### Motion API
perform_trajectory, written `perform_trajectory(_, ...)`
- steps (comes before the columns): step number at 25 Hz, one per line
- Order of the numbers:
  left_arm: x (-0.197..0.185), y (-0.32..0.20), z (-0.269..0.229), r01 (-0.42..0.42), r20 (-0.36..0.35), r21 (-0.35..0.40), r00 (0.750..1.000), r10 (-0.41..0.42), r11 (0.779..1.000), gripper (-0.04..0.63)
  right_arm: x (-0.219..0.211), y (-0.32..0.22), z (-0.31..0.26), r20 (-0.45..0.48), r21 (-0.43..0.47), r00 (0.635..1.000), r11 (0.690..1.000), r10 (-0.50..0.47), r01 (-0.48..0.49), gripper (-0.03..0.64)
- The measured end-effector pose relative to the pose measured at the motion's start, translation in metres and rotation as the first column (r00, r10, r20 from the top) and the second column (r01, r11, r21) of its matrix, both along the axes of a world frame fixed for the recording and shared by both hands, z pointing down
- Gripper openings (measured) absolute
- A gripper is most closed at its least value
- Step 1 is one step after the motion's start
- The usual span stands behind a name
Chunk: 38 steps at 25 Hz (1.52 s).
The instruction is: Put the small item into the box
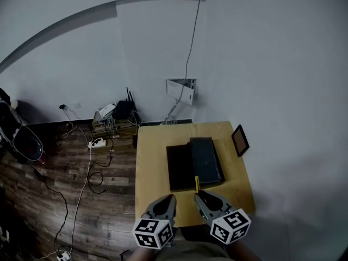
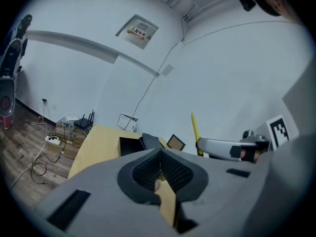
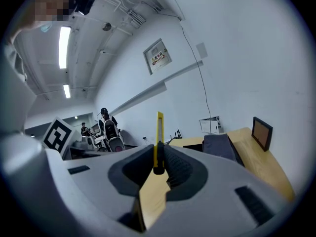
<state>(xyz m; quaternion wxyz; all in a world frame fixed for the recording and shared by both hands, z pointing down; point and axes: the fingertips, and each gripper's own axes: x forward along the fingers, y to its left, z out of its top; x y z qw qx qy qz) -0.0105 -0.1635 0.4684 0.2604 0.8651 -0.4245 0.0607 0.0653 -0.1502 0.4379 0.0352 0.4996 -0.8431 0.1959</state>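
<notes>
We look down on a pale wooden table (image 1: 155,162) at mid-frame, set against a white wall. Plank floor (image 1: 54,173) strewn with cables (image 1: 82,192) fills the lower left. A dark open box (image 1: 180,173) sits mid-table, and a small framed picture (image 1: 240,140) stands at the table's right edge. Both tools hover at the bottom of the frame. The right tool (image 1: 200,196) pinches a slim yellow item (image 1: 197,183) upright, just short of the box. The left tool (image 1: 169,199) is closed and empty.
</notes>
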Motion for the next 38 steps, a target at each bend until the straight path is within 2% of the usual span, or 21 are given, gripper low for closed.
perform_trajectory(6,-0.012,-0.045,0.003,0.006,0.004,-0.015,1.000,-0.006,1.000,0.003,-0.011,-0.053,0.003,-0.013,-0.004,1.000,1.000,-0.007,0.007,0.054)
perform_trajectory(11,-0.017,-0.073,0.016,0.007,0.005,-0.047,1.000,-0.006,0.999,0.003,-0.018,-0.090,0.026,-0.052,-0.045,0.999,0.999,-0.013,0.011,0.054)
perform_trajectory(18,-0.020,-0.097,0.035,0.013,0.001,-0.092,1.000,-0.013,0.996,0.003,-0.021,-0.133,0.085,-0.180,-0.162,0.984,0.987,-0.008,-0.022,0.054)
perform_trajectory(23,-0.021,-0.108,0.046,0.020,0.008,-0.127,1.000,-0.019,0.992,0.003,-0.025,-0.157,0.123,-0.231,-0.247,0.973,0.968,-0.025,-0.034,0.054)
perform_trajectory(32,-0.030,-0.120,0.063,0.034,0.015,-0.171,0.999,-0.032,0.985,0.003,-0.035,-0.187,0.184,-0.304,-0.395,0.951,0.916,-0.053,-0.075,0.054)
perform_trajectory(35,-0.030,-0.123,0.069,0.037,0.015,-0.183,0.999,-0.035,0.982,0.003,-0.037,-0.195,0.205,-0.341,-0.458,0.937,0.884,-0.081,-0.091,0.054)
perform_trajectory(38,-0.028,-0.124,0.071,0.038,0.013,-0.189,0.999,-0.036,0.981,0.003,-0.032,-0.200,0.223,-0.336,-0.525,0.939,0.843,-0.075,-0.120,0.054)
